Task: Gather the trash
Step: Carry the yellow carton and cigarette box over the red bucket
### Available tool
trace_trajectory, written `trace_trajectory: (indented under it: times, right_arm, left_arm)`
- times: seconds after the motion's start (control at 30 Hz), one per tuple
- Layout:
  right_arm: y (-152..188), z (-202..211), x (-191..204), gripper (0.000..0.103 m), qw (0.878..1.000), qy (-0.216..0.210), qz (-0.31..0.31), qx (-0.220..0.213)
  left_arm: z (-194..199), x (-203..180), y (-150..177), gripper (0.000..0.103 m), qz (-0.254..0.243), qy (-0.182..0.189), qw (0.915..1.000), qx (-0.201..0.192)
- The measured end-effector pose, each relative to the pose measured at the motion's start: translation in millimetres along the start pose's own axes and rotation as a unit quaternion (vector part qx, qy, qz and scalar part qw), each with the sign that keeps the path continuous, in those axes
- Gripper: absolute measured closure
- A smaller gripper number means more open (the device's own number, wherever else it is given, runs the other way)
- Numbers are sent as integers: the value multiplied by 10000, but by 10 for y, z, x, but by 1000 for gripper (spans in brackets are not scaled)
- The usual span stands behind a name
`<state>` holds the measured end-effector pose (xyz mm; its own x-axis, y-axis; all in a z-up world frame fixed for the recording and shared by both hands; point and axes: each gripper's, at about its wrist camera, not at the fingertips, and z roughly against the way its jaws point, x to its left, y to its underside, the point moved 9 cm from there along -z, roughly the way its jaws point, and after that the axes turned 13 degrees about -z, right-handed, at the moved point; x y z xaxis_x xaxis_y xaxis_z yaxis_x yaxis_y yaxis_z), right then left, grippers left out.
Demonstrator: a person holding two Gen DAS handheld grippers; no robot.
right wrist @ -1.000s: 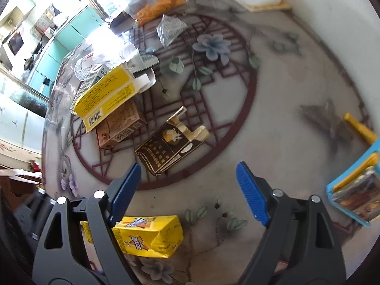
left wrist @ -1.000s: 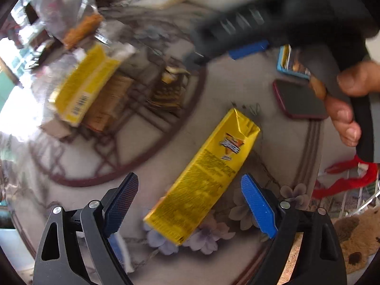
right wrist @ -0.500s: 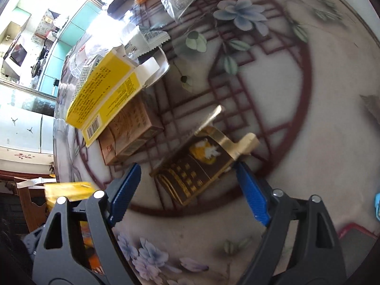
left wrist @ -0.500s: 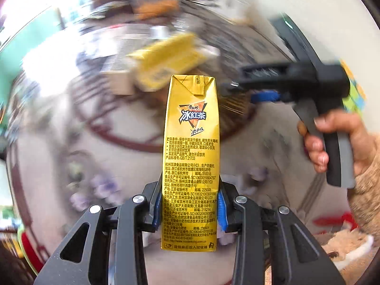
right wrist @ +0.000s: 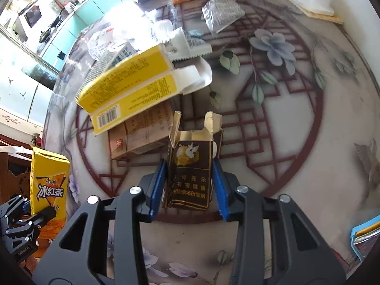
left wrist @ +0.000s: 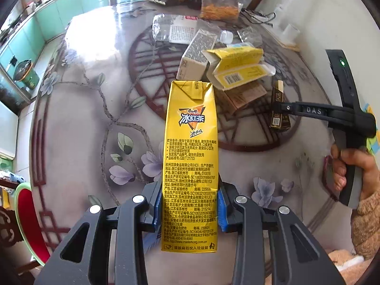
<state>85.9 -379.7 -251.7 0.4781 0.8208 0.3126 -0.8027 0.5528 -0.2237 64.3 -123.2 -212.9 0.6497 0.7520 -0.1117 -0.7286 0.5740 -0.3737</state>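
A tall yellow iced-tea carton (left wrist: pixel 190 142) stands upright in my left gripper (left wrist: pixel 190 204), which is shut on its lower half and holds it above the table. The right wrist view shows the same carton (right wrist: pixel 48 178) at the far left. A dark brown cigarette pack (right wrist: pixel 191 166) with a torn gold top sits between the blue pads of my right gripper (right wrist: pixel 188 187). Its jaws are closing, and both pads touch the pack's sides. In the left wrist view, that pack (left wrist: pixel 279 109) lies on the table under the right gripper's tip, with a hand on the handle.
Behind the pack, a pile holds an open yellow box (right wrist: pixel 130 83), a brown box (right wrist: pixel 142 130), a crushed clear bottle (left wrist: pixel 180 29) and a bag of orange snacks (left wrist: pixel 219 9). A clear wrapper (right wrist: pixel 220 11) lies further back. A blue tray (right wrist: pixel 365 235) sits at the right edge of the round floral table (left wrist: pixel 83 118).
My left gripper shut on the yellow carton, lifted it off the table and rolled it upright. My right gripper moved over the cigarette pack and its jaws came in against it.
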Motion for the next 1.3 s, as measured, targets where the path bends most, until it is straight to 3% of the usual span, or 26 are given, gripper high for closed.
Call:
trace_trajectory:
  times: [0.17,0.3,0.73,1.3]
  right_arm:
    - [-78,223,-7,65,9996,-105,-84,-264]
    - [-89,339,69,65,9991,-168,-56,-384]
    - [128,400,613,65,9977,-358,498,-298]
    - [532,381,1313,65,9947,-364,935,-243]
  left_arm:
    - [-40,-25,-5,70,38,52,10000,-57]
    - [26,77,91,70,578,43,9981,-186]
    - [197,408,354,70,1043,-64,9938,-387]
    - [379,834,752,70,1200,23,9913,-533]
